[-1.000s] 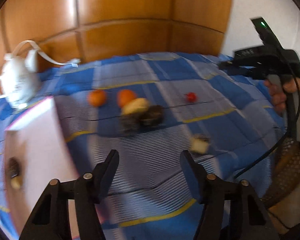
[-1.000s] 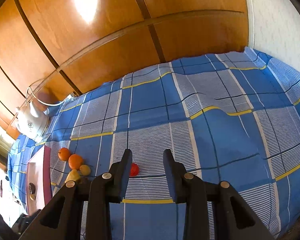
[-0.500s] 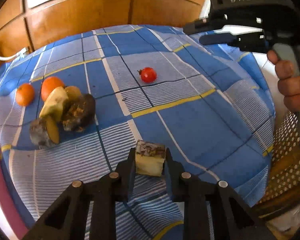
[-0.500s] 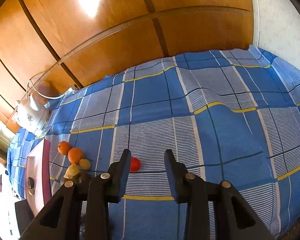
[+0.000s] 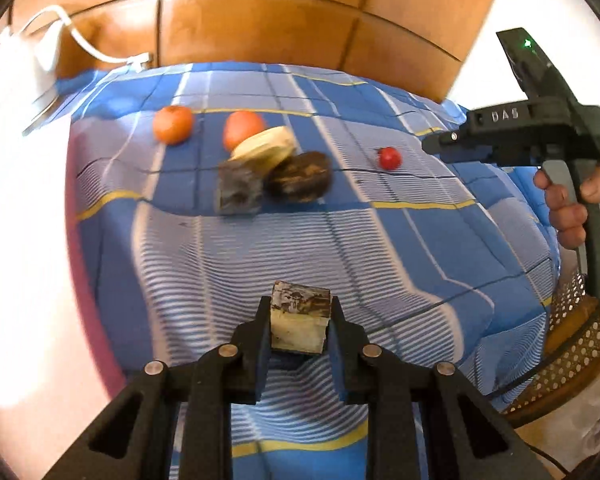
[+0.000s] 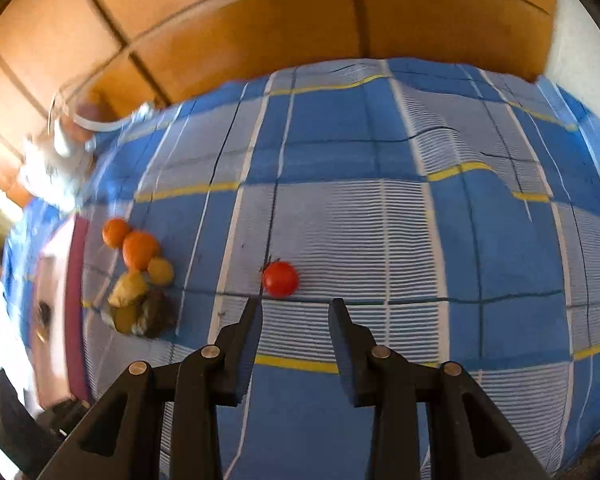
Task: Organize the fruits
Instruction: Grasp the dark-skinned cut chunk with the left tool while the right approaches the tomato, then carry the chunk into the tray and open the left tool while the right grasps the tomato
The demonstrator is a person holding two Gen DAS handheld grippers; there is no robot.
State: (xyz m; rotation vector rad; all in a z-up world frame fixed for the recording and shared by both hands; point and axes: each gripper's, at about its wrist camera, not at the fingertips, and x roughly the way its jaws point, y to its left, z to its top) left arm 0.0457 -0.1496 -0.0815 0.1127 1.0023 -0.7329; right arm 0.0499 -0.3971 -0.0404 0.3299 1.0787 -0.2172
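L gripper (image 5: pixel 300 312) is clenched on a cut fruit chunk (image 5: pixel 300 322), pale flesh w/ dark mottled skin on top, pinched between both fingers and lifted above the blue plaid cloth (image 5: pixel 380 272). R gripper (image 6: pixel 294 312) is released, jaws apart w/ nothing between them, hovering just short of the red tomato (image 6: pixel 280 279), which sits on the cloth a bit left of the gap's centre.

Farther back in the L view: a fruit cluster, i.e. two oranges, the left orange (image 5: pixel 173 124) apart from the right orange (image 5: pixel 243 128), plus a pale yellowish piece (image 5: pixel 266 148) leaning on two dark bruised pieces (image 5: pixel 300 176). All blurry, can't tell exact fruit type for the dark ones. The tomato lies well right of that cluster.

White/pink box (image 5: pixel 24 240) at the L edge of the L view, overexposed; contents can't be made out there. White kettle (image 6: pixel 52 164) w/ cord at the far-left corner of the cloth, near the wood panel wall (image 6: pixel 300 28). The R-hand tool's black body (image 5: pixel 540 132) and the person's right hand (image 5: pixel 568 208) show at the right of the L view, over a perforated metal basket (image 5: pixel 572 356) beside the cloth edge.
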